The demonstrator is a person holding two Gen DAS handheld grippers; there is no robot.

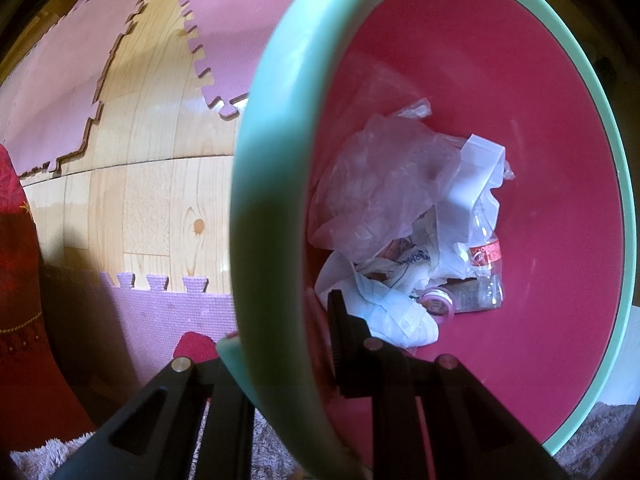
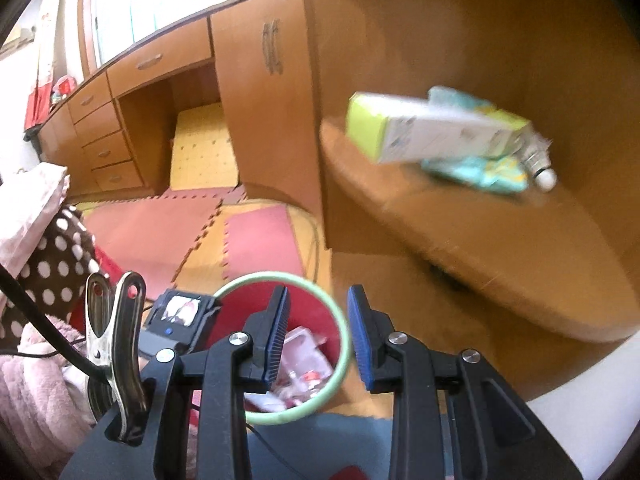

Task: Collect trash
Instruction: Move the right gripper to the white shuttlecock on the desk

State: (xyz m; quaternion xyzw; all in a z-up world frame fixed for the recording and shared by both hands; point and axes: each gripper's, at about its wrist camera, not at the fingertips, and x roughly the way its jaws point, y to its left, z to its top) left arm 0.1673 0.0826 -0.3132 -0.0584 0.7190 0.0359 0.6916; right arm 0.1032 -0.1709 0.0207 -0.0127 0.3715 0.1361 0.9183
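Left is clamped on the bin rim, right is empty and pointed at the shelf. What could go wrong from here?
1. The left gripper pinches only the green rim; the trash bin could tilt or slip.
2. The box overhangs the shelf; a nudge could drop it.
3. The view is blurred, so the right gripper may misjudge.

**Bin on the floor, shelf up to its right**

The bin [image 1: 248, 184] stands on the floor [image 1: 160, 184] among foam mats [image 1: 60, 92], with a rug [image 1: 264, 448] at its near side. The left tongs [image 1: 280, 360] straddle its near rim, one finger inside the wall, one outside. In the bin lie a plastic bag [image 1: 384, 184] on top, crumpled paper [image 1: 396, 320] below it, and a bottle [image 1: 486, 264] to the right. In the right wrist view the right tongs [image 2: 316, 336] hang above the bin, apart from it. Up and to the right a rounded shelf [image 2: 500, 248] carries a box [image 2: 432, 136] lying on a packet [image 2: 480, 172], a small bottle [image 2: 540, 164] beside them. Behind and to the left stands a desk with drawers [image 2: 104, 128].
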